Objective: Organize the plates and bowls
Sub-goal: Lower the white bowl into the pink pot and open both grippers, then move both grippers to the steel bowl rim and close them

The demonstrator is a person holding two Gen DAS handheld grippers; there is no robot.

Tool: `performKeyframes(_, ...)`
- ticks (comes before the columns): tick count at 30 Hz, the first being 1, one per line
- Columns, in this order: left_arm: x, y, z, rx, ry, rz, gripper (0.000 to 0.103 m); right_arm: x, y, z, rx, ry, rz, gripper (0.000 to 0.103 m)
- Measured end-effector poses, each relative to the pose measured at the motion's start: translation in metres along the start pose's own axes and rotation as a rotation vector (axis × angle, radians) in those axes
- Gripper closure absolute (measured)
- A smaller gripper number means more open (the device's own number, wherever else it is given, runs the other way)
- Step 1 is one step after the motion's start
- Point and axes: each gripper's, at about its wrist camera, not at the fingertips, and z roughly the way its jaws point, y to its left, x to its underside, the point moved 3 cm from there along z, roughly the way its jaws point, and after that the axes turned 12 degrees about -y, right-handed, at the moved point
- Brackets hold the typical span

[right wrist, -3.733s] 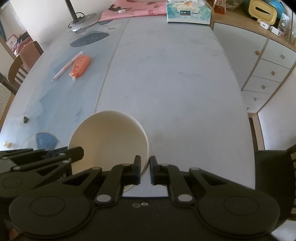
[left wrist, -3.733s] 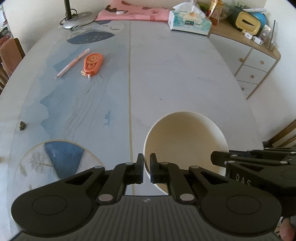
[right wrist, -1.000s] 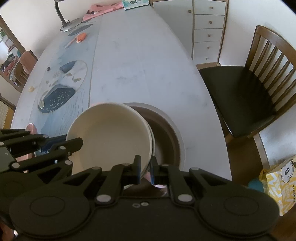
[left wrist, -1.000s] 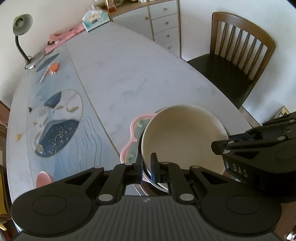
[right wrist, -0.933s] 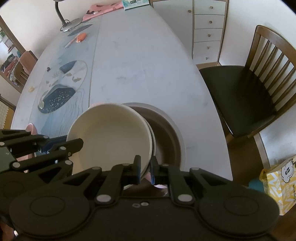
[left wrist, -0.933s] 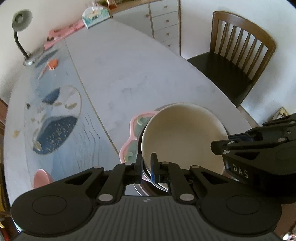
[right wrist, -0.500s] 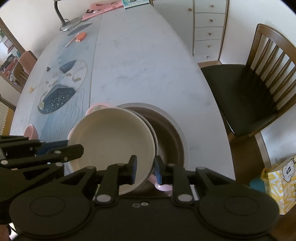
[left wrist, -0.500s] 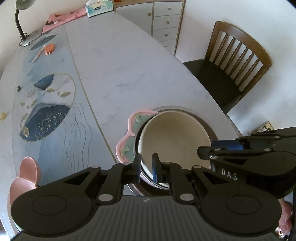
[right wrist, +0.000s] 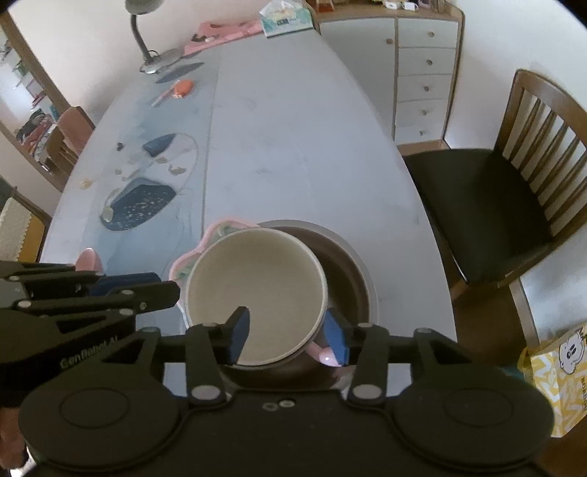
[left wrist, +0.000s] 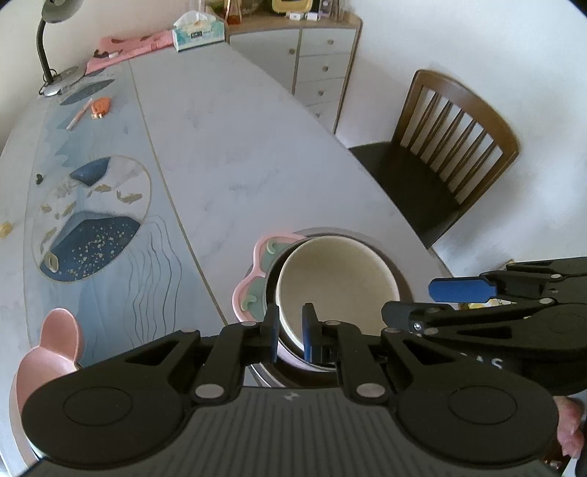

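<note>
A cream bowl point(left wrist: 339, 282) point(right wrist: 256, 290) sits nested in a dark brown bowl point(right wrist: 348, 279) on top of a pink flower-shaped plate point(left wrist: 256, 279) point(right wrist: 216, 229) near the table's front edge. My left gripper point(left wrist: 290, 332) is open, its jaws a little apart astride the cream bowl's near rim. My right gripper point(right wrist: 288, 334) is open wide, its jaws either side of the bowl's near right rim. A pink bowl point(left wrist: 47, 352) stands at the front left.
A wooden chair point(left wrist: 440, 157) stands right of the table. A pen and an orange tape dispenser point(left wrist: 101, 104), a desk lamp point(left wrist: 55, 44) and a tissue box point(left wrist: 198, 33) lie at the far end. White drawers point(right wrist: 425, 73) stand behind. A yellow bag point(right wrist: 557, 370) is on the floor.
Both grippers carried the cream bowl to the stack and set it in the dark bowl. In the last half second both let go; the right opened wide, the left slightly.
</note>
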Motion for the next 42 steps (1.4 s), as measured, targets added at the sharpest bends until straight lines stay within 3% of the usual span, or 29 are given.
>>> performKeyframes(2,0.0,0.0,-0.006,0.0,-0.018,0.003,0.087,-0.001,0.002,-0.008,-0.004,-0.011,-0.015,0.051)
performKeyframes(7,0.004,0.003,-0.023,0.006,-0.076,-0.018,0.05,-0.003,0.003,-0.023,-0.009,-0.039,-0.035,0.046)
performKeyframes(11,0.006,0.005,-0.034,0.003,-0.104,-0.023,0.046,-0.005,0.002,-0.033,-0.018,-0.06,-0.054,0.04)
performKeyframes(15,0.013,0.011,-0.042,-0.014,-0.123,-0.045,0.035,-0.009,-0.004,-0.039,-0.023,-0.073,-0.073,0.029)
performKeyframes(20,0.021,0.019,-0.049,-0.08,-0.197,-0.062,0.027,-0.016,-0.017,-0.037,-0.022,-0.079,-0.095,0.018)
performKeyframes(24,0.03,0.023,-0.048,-0.101,-0.224,-0.099,0.026,-0.021,-0.034,-0.031,-0.031,-0.081,-0.097,0.008)
performKeyframes(32,0.055,0.031,-0.019,-0.151,-0.163,-0.225,0.026,-0.026,-0.064,0.005,-0.078,-0.03,-0.145,0.005)
performKeyframes(39,0.071,0.035,0.006,-0.184,-0.116,-0.298,0.026,-0.026,-0.081,0.038,-0.143,0.045,-0.184,0.016)
performKeyframes(42,0.076,0.04,0.013,-0.159,-0.103,-0.35,0.027,-0.028,-0.085,0.052,-0.164,0.067,-0.192,0.022)
